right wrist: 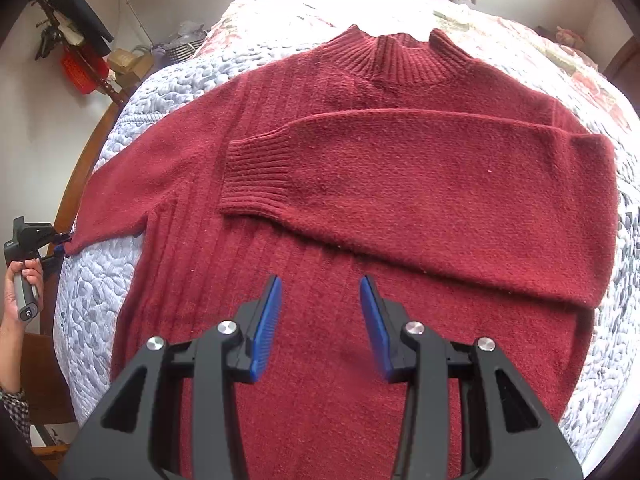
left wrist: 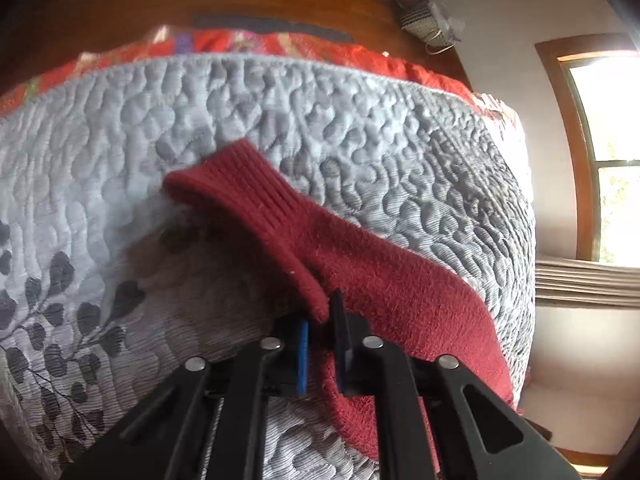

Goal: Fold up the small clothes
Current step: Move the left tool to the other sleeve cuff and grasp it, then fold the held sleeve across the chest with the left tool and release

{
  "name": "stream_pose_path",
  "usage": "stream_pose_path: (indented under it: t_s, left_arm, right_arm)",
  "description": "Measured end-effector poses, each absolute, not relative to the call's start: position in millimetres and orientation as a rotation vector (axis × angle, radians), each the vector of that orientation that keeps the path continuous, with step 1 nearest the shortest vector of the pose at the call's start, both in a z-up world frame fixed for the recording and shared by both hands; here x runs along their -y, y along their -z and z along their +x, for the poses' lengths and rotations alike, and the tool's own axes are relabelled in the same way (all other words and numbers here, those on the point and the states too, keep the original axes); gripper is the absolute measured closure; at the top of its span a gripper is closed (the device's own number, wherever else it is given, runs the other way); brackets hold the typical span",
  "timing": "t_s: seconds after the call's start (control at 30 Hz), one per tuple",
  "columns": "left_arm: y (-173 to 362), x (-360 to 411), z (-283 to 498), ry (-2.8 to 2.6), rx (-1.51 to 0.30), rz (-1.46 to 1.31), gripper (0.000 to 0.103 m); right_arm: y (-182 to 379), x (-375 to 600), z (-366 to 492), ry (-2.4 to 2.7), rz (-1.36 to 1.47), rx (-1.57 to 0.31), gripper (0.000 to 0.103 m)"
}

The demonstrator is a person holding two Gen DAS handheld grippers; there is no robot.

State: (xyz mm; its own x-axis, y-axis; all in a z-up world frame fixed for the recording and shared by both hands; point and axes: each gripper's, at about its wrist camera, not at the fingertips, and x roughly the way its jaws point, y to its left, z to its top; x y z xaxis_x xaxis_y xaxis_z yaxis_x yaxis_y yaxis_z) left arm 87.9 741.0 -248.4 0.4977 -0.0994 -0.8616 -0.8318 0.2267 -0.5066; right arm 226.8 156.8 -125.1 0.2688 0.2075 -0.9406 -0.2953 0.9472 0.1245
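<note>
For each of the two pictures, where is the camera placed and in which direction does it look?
Left wrist: sits on the left gripper, looks along the unfolded sleeve over the grey quilted bedspread towards a window; only gripper fingers show.
Right wrist: sits on the open right gripper, looks down on the dark red knitted sweater; a hand shows at left.
Shared: sweater, bedspread, left gripper.
</note>
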Motion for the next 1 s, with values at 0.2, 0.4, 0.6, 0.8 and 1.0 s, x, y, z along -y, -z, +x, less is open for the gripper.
stream_pose_path:
  t_s: [0.2, 0.4, 0.6, 0.8, 1.0]
  left_arm:
    - [185.2, -706.9, 105.5, -0.58, -0.845, -0.981, 0.097]
    - [121.1, -632.6, 139.3, -0.406, -0.76, -0.709, 0.097]
    - [90.2, -544.5, 181.4, -0.215, -0.737, -0.559, 0.097]
    - [88.4, -444.4, 221.0, -0.022, -0.772, -0.492, 0.097]
    - [95.9, -356.2, 238.7, 0.141, -0.789, -0.501, 0.097]
  right_arm:
    - [124.1, -141.8, 225.5, -0.324, -0.07, -1.251, 0.06]
    - [130.6, -119.0, 222.8, -0.295, -0.057, -1.26, 0.06]
    - [135.2, -87.9, 217.9, -0.267, -0.035, -1.266, 0.06]
    - [138.8, -50.7, 216.2, -0.236, 0.006, -1.269, 0.06]
    - [143.5, -11.6, 216.0, -0.206, 0.043, -1.269, 0.06]
